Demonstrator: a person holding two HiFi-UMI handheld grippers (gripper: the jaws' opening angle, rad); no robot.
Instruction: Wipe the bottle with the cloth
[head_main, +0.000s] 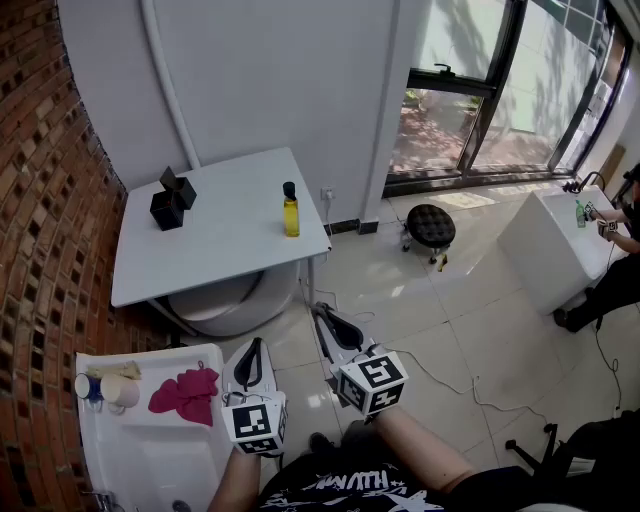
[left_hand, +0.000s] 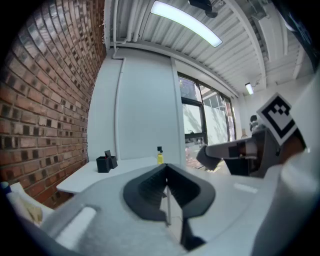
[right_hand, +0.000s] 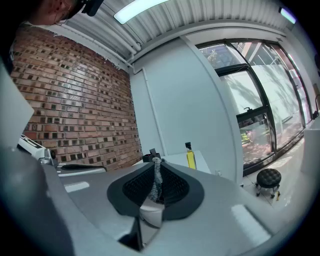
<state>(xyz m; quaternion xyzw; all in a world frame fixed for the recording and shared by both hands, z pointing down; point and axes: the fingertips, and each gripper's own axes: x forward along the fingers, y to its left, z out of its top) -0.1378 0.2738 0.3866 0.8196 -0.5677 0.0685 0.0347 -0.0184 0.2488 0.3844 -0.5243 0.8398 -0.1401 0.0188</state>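
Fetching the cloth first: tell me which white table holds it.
The small near table by the brick wall: the pink cloth lies on it. The table ahead holds the yellow bottle.

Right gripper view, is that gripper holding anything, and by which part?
The right gripper is shut on a thin grey fuzzy strip, pinched along its length between the pads; what it is cannot be told. The left gripper holds nothing.

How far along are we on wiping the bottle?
Done: nothing yet. The pink cloth lies loose on the white counter, and the bottle stands upright on the table. In hand: the left tongs and right tongs are both shut in mid-air, neither on the cloth. Left: grab the cloth, bring it to the bottle, wipe.
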